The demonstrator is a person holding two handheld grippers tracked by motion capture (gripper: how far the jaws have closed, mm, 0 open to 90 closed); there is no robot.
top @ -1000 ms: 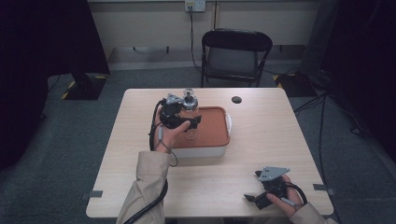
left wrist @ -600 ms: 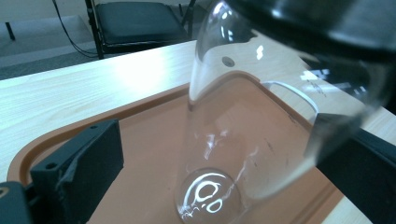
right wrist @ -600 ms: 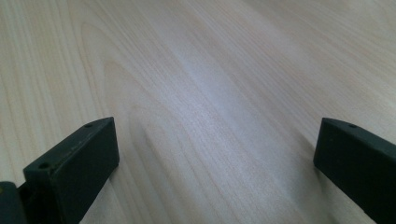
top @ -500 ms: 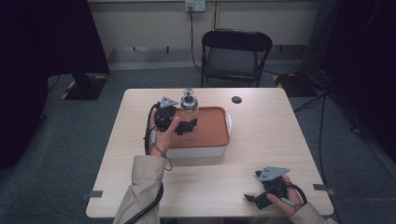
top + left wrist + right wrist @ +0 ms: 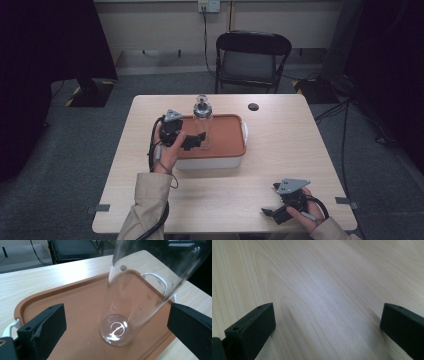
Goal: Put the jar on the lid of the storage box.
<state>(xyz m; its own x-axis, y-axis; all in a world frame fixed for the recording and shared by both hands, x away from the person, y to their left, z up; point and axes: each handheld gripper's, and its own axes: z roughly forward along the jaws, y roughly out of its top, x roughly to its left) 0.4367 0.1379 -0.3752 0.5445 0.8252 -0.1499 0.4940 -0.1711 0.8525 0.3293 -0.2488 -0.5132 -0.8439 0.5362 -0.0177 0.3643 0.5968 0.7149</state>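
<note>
Overhead, glass bottle top cut off between left gripper jaws.

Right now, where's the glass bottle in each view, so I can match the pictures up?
High view: the bottle stands upright on the orange lid, centre, beside the left gripper.
Left gripper view: it rises from bottom centre to upper right, between the open jaws.
Right gripper view: not in it; bare table there.
Shared landmark: the orange lid, under the bottle in the high and left gripper views.
</note>
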